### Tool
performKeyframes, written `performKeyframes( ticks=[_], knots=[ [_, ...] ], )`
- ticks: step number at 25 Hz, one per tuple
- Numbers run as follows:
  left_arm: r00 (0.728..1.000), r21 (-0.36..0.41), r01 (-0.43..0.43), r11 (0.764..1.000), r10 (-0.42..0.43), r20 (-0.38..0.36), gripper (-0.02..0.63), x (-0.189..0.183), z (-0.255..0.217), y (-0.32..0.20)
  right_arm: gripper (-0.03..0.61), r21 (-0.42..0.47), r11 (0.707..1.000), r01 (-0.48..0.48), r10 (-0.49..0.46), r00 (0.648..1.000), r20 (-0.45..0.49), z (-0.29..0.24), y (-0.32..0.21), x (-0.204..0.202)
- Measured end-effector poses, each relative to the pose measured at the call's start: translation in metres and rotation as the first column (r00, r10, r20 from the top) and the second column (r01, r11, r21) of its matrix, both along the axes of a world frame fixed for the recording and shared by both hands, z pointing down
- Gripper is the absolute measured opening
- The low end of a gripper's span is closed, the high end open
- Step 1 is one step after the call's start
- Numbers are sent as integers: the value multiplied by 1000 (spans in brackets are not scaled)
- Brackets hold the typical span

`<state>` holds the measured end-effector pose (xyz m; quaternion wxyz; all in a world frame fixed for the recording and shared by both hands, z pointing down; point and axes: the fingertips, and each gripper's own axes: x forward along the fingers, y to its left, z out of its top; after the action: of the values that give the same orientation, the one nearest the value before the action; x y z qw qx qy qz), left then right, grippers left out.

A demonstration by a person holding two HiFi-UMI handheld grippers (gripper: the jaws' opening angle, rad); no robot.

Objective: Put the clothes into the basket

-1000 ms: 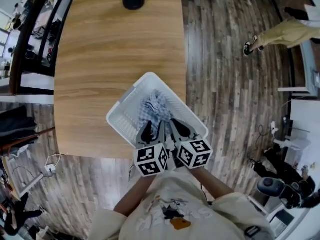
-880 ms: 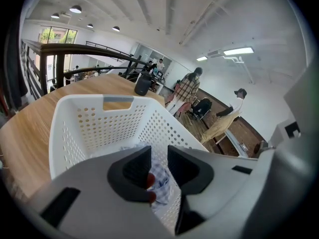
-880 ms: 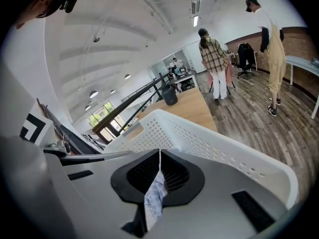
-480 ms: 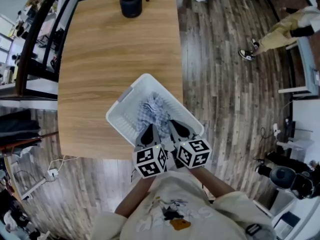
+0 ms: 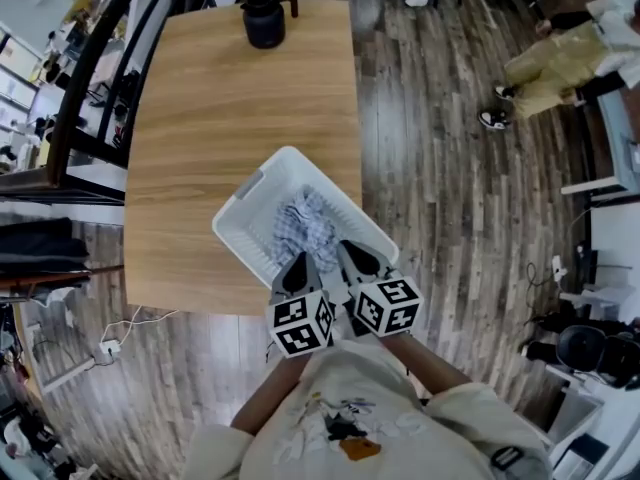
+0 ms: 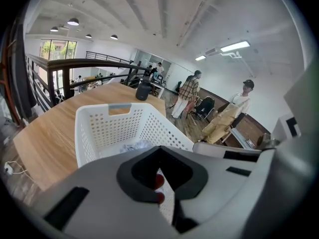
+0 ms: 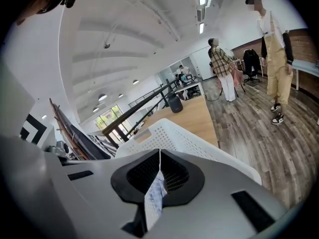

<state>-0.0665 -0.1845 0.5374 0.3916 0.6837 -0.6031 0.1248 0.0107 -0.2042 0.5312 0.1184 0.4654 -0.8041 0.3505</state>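
A white perforated basket (image 5: 240, 230) stands on the near right corner of the wooden table (image 5: 220, 118). A blue-and-white checked cloth (image 5: 305, 220) lies bunched inside it. Both grippers reach side by side over the basket's near rim. My left gripper (image 5: 303, 260) is shut, and a thin pale strip of cloth (image 6: 167, 203) shows pinched in its jaw line. My right gripper (image 5: 352, 251) is shut on a fold of the checked cloth (image 7: 155, 198), which hangs in its jaw gap. In the left gripper view, more of the cloth (image 6: 133, 146) rests on the basket floor.
A dark jug (image 5: 265, 20) stands at the table's far end. A black railing (image 5: 90, 78) runs along the table's left side. A person in yellow trousers (image 5: 560, 63) stands on the wooden floor at the far right, with others further back (image 6: 189, 91).
The left gripper's jaws have come together over the cloth in the basket. The head view has shifted, and the person in yellow trousers has moved at the far right.
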Motion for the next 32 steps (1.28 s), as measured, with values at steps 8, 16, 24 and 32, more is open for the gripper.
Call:
performKeyframes(
  ticks=[8, 16, 24, 32],
  knots=[
    [999, 36, 19, 999, -20, 25, 2, 11, -18, 22, 25, 41, 998, 43, -44, 999, 21, -16, 19, 11],
    [999, 63, 21, 998, -23, 38, 2, 36, -34, 47, 25, 85, 995, 54, -57, 997, 42, -33, 38, 37],
    [999, 96, 20, 995, -25, 48, 2, 64, -47, 73, 25, 123, 991, 57, -65, 996, 57, -44, 62, 63],
    [997, 123, 45, 991, -53, 61, 2, 79, -63, 110, 25, 165, 982, 96, -107, 993, 58, -58, 97, 76]
  ],
)
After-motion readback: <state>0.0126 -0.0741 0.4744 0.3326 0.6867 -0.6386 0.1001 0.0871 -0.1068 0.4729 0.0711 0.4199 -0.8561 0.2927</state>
